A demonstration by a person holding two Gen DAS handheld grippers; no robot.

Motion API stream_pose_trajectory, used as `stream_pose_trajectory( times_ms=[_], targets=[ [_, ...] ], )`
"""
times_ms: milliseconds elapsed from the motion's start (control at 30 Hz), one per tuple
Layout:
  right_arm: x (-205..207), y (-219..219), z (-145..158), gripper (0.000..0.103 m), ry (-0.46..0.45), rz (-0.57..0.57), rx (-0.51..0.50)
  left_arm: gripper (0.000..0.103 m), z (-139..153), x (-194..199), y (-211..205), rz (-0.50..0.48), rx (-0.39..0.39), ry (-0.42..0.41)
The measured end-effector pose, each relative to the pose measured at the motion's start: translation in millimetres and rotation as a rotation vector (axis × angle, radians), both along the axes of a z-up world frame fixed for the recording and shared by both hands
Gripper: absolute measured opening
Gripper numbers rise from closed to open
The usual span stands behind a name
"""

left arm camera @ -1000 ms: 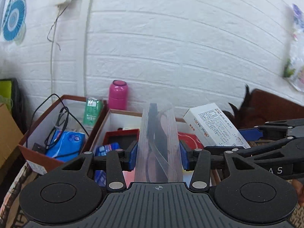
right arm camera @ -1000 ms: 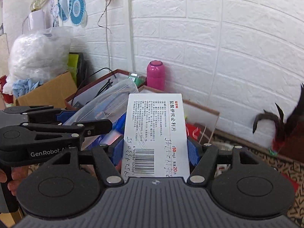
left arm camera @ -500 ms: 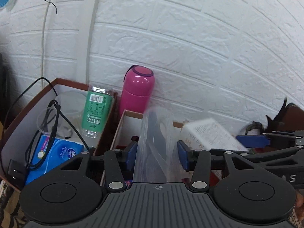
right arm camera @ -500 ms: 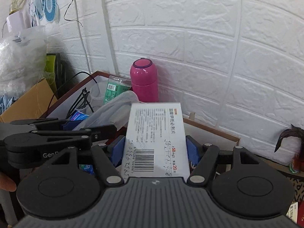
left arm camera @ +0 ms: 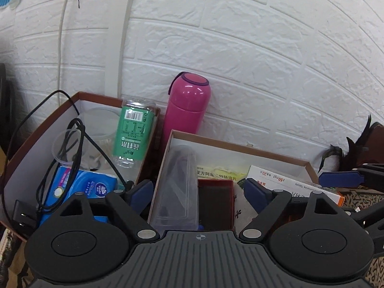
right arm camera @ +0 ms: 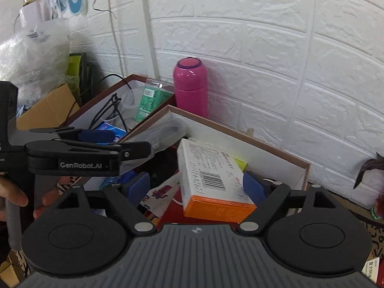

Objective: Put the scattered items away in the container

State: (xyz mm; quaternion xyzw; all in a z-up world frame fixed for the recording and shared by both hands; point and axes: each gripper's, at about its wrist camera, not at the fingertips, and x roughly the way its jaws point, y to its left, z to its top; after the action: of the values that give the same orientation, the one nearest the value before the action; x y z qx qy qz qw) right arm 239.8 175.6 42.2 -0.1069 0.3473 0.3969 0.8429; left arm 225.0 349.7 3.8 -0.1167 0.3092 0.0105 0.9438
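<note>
My left gripper [left arm camera: 199,192] hangs over the brown-rimmed white box [left arm camera: 240,145], its jaws opening. The clear plastic case [left arm camera: 177,187] lies loose in the box against the left wall, and no pad presses on it. In the right wrist view my right gripper [right arm camera: 195,186] also has its jaws opening. The white and orange medicine box [right arm camera: 208,175] lies tilted in the same box [right arm camera: 242,133] between the spread pads, free of them. Each gripper shows in the other's view: the right gripper [left arm camera: 340,177] and the left gripper [right arm camera: 96,144]. The medicine box [left arm camera: 288,184] also shows in the left wrist view.
A small red box [left arm camera: 216,204] and a yellow packet [left arm camera: 216,171] lie in the container. To its left stands a second box [left arm camera: 48,124] with cables, a tissue pack [left arm camera: 81,187] and a green bottle [left arm camera: 133,132]. A pink flask [left arm camera: 187,105] stands against the brick wall.
Both grippers moved forward and down over the box and opened. The clear case left the left jaws and the medicine box left the right jaws; both now lie in the box.
</note>
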Motion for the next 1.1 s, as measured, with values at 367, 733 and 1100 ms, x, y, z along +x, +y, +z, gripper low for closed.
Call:
stream_pose_trajectory(
  times_ms=[367,733,1100],
  targets=[
    [-18,-6,5,0.079,-0.032,0.046,-0.047,0.093,5,-9,-14,-0.037,0.033,0.018],
    [-12,-30,-21,0.061,0.070,-0.006,-0.049,0.092,-6,-11,-36,-0.067,0.151,0.019],
    [-27,-35,-15,0.101,0.006,-0.031,-0.080,0.100,5,-29,-57,-0.105,0.117,0.024]
  ],
)
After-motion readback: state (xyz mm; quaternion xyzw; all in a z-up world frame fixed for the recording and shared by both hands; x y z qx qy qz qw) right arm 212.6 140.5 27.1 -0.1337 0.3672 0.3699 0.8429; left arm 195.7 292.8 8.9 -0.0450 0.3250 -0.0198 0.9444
